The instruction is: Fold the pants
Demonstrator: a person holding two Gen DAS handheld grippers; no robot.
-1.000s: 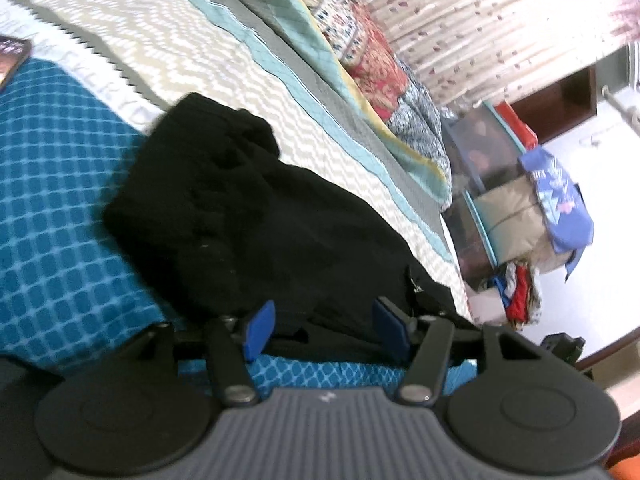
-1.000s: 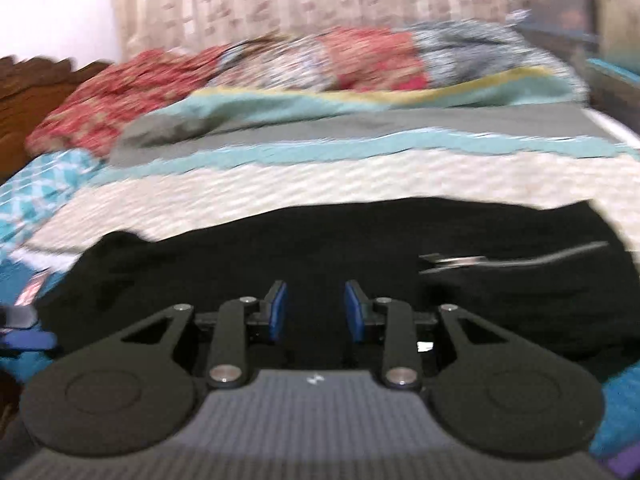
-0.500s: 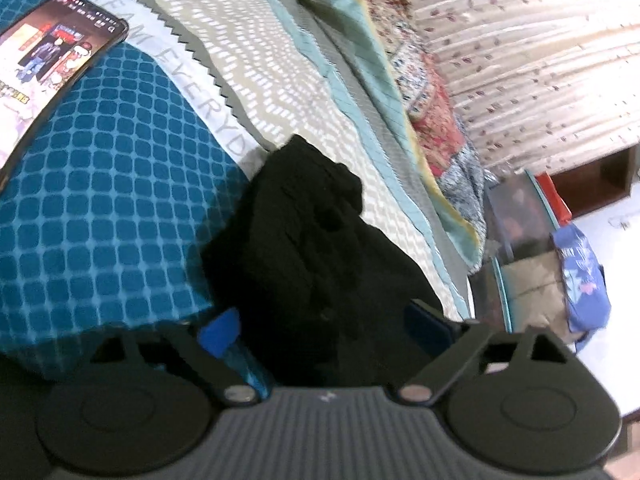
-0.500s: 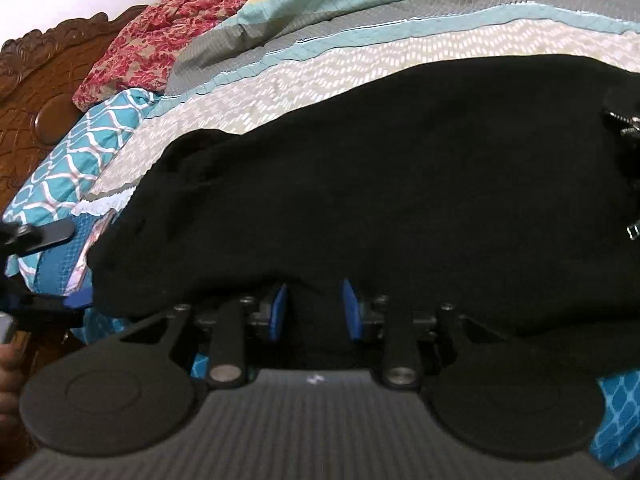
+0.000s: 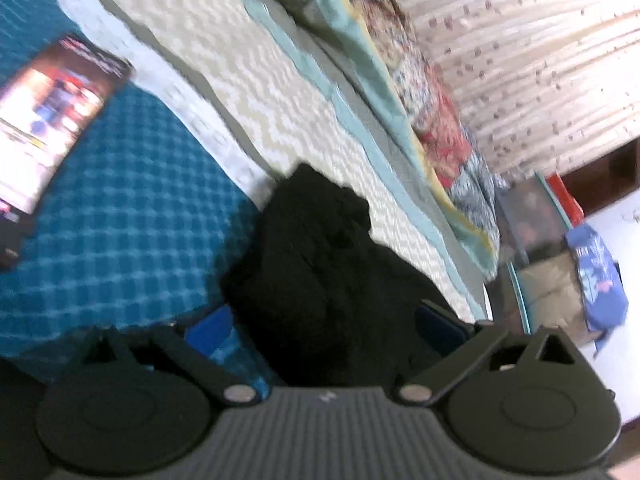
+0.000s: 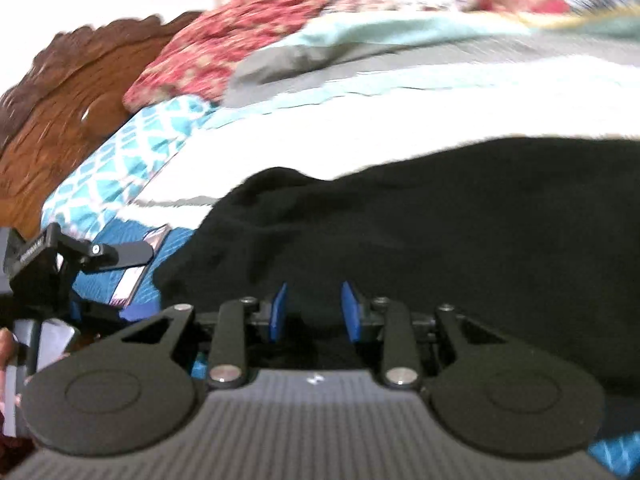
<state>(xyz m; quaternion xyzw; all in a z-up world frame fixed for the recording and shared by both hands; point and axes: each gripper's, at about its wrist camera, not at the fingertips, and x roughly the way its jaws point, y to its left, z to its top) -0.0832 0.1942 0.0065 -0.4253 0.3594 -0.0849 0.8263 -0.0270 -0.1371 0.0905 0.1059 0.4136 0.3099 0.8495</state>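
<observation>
Over on your left, the phone point(image 5: 56, 120) lies lit on the blue checked bedspread point(image 5: 132, 236), well apart from the work, and just right of it the black pants point(image 5: 316, 264) sit in a dark heap on the bed, running from the blue cover across onto the pale zigzag blanket point(image 5: 276, 92). From the right wrist view the pants point(image 6: 440, 232) look laid out as one broad slab with a rumpled lump at the far left end, so my read is that you're somewhere in the middle — a fold may already be in, though the cloth is too black and blurred to count layers, and the bundle is still loose and uneven, not a tidy stack. Now your left tongs point(image 5: 324, 324): spread wide, blue pads far apart, the heap of fabric sitting between them at the near edge — released, nothing pinched that I can see. Moving right, your right tongs point(image 6: 316, 312) stand at a narrower gap, low against the near edge of the pants; dark cloth fills the space between the pads, but whether they actually grip it or merely straddle it I can't tell. At the far right, storage boxes point(image 5: 532, 236) stand past the bed's end.
</observation>
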